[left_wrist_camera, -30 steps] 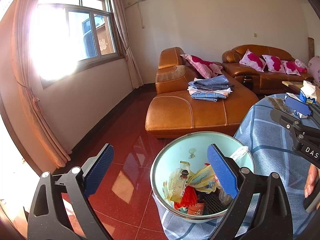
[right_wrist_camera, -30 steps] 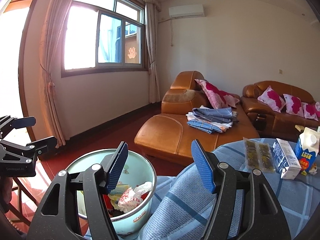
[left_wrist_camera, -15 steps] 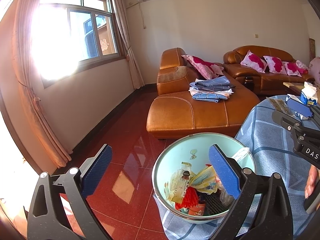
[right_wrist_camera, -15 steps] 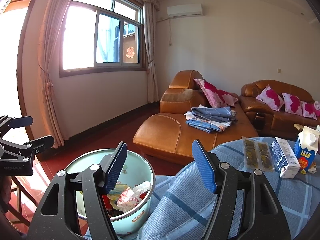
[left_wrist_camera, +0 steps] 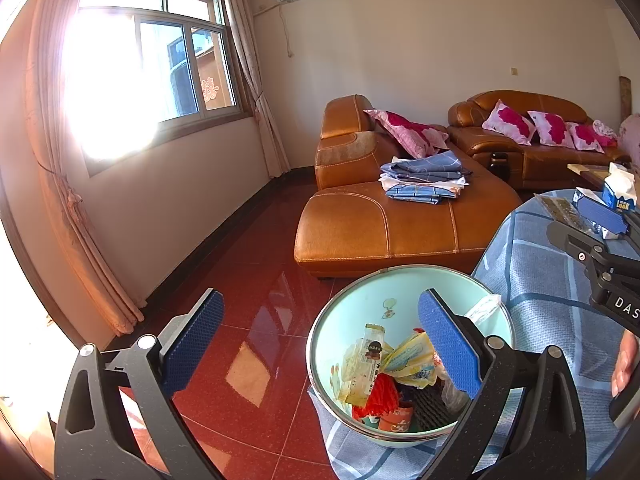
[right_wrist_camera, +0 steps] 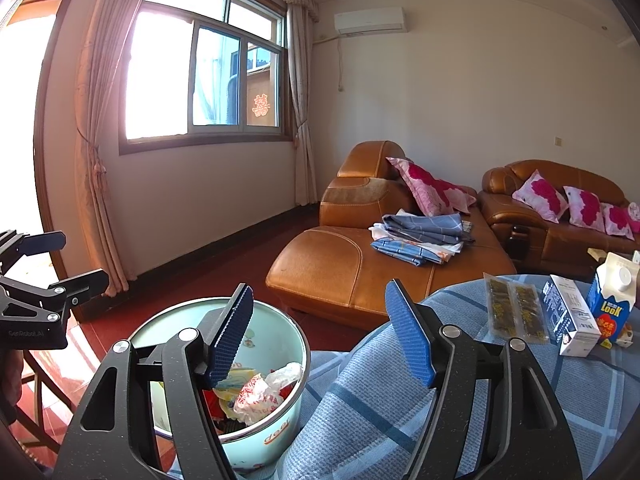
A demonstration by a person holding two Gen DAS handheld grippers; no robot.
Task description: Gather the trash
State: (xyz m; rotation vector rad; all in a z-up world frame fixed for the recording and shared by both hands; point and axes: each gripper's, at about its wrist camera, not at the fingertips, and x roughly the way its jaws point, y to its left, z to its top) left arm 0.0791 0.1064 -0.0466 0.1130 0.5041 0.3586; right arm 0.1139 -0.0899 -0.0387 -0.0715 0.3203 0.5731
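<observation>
The left tool (left_wrist_camera: 320,340) is gaping wide with nothing between its ribbed blue pads, hovering above the glossy red floor tiles (left_wrist_camera: 256,280) and the rim of the trash bin (left_wrist_camera: 344,320). The right tool (right_wrist_camera: 320,340) is likewise spread wide and carrying nothing, one pad hanging over the bin and the other over the desk (right_wrist_camera: 400,400). The bin is a round, pale mint bucket with a shiny metal rim, standing on the floor just beside the desk edge; it is holding the trash (left_wrist_camera: 384,372): crinkled yellow wrappers, a clear plastic packet with a dark label, a red crumpled piece, and in the right view a knotted white plastic bag with red print (right_wrist_camera: 256,392). The desk is wearing a soft, woven blue cloth crossed by pale and dark stripes, draping down over its rounded edge. Toward its far side a flat clear packet of dark snacks (right_wrist_camera: 512,312) is lying beside a white rectangular box (right_wrist_camera: 572,320) and an upright blue-and-white gable-top carton (right_wrist_camera: 612,300). Beyond, a smooth orange leather sofa (right_wrist_camera: 360,264) is bearing a stack of folded blue fabrics (right_wrist_camera: 420,236) and pink floral cushions (right_wrist_camera: 432,192). Sunlight is pouring through a wide window (right_wrist_camera: 200,72) framed by peach curtains (right_wrist_camera: 100,140), and a white air conditioner (right_wrist_camera: 370,20) is sitting high on the cream wall.
</observation>
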